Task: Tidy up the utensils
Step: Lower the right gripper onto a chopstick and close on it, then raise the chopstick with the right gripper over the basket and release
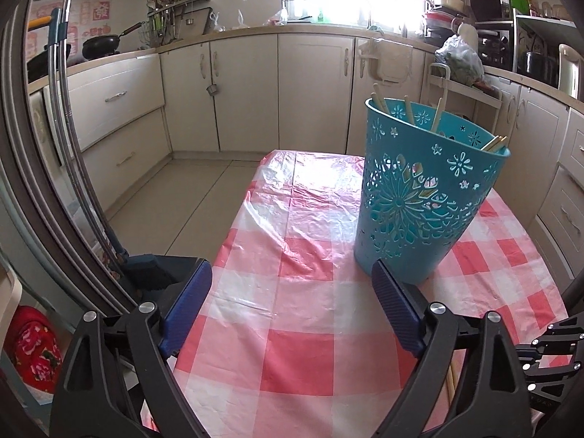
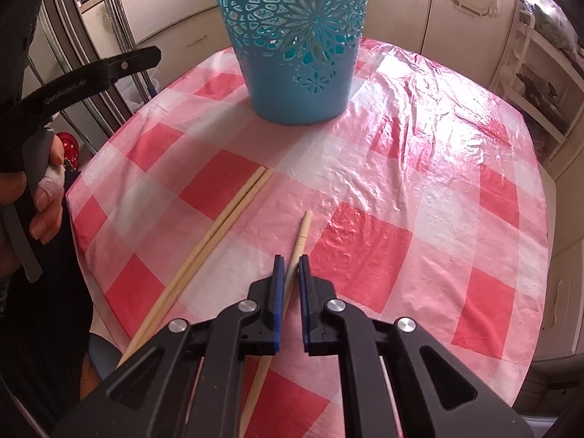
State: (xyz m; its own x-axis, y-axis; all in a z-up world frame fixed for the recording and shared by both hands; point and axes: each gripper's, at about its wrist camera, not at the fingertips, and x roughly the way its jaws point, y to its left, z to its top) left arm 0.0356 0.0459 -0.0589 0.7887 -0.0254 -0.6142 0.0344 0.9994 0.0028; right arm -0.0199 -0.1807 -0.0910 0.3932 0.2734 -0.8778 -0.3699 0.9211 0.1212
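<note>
A teal cut-out plastic basket (image 1: 423, 197) stands on the red-and-white checked tablecloth (image 1: 303, 328) and holds several wooden chopsticks (image 1: 436, 115). It also shows in the right wrist view (image 2: 295, 43). My left gripper (image 1: 292, 284) is open and empty, just left of the basket's base. My right gripper (image 2: 291, 261) is nearly closed around a single wooden chopstick (image 2: 302, 230) lying on the table; the pads stand either side of it with a slight gap. A pair of chopsticks (image 2: 219, 226) lies to its left.
The table's left edge drops to the floor, with metal poles (image 1: 69, 116) and a dustpan beside it. Kitchen cabinets (image 1: 255, 91) run along the back. The left gripper's body and hand (image 2: 47, 168) show at the right wrist view's left.
</note>
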